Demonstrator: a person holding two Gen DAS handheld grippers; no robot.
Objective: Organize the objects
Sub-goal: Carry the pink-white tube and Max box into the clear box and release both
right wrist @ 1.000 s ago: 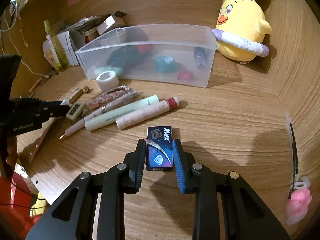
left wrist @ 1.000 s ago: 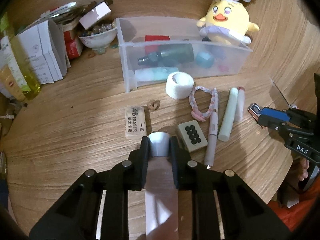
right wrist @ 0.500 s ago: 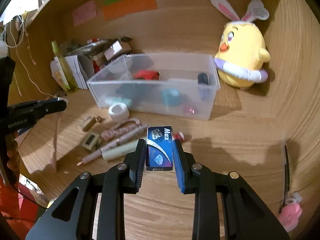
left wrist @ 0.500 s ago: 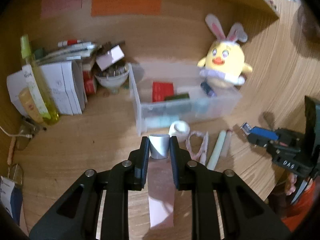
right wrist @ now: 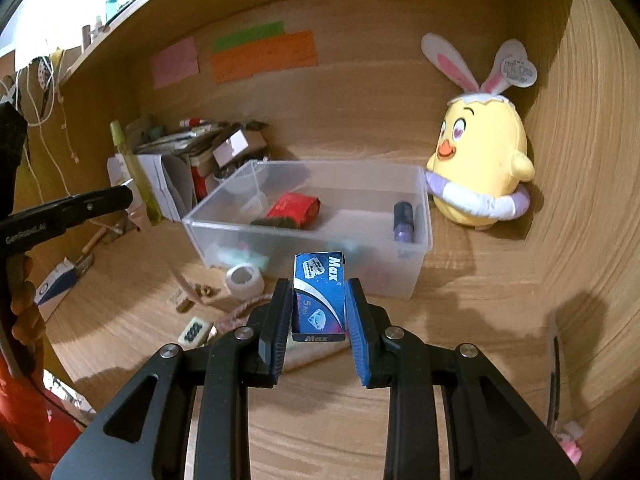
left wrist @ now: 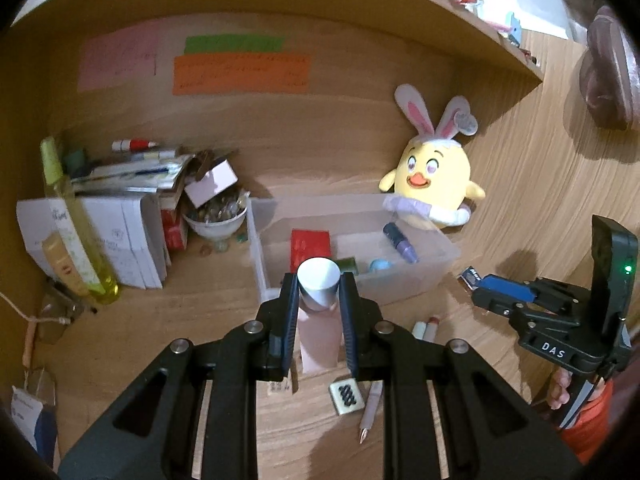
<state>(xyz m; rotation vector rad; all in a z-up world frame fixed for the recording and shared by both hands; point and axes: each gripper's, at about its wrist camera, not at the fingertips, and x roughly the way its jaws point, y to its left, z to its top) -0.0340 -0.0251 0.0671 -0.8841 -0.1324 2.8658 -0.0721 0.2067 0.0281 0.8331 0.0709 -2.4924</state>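
Note:
My left gripper [left wrist: 319, 300] is shut on a pale pink tube with a white cap [left wrist: 319, 286], held up in the air in front of the clear plastic bin [left wrist: 436, 270]. My right gripper [right wrist: 319, 308] is shut on a small blue "Max" box [right wrist: 320, 292], raised above the desk before the same bin [right wrist: 416, 280]. The bin holds a red packet [right wrist: 294, 210], a purple bottle [right wrist: 402, 220] and other small items. On the desk below lie a white tape roll [right wrist: 244, 280], a domino tile [left wrist: 347, 398], a pen [left wrist: 370, 412] and some tubes [left wrist: 425, 328].
A yellow chick plush with bunny ears [right wrist: 478, 168] stands right of the bin. At the left are white papers [left wrist: 120, 236], a bowl of beads [left wrist: 216, 218] and a yellow bottle [left wrist: 76, 232]. A shelf [left wrist: 460, 24] overhangs the desk. The right gripper's body [left wrist: 560, 312] shows at right.
Both grippers have risen with their loads and tilted up, so the bin, back wall and shelf have come into view and the desk items have dropped low.

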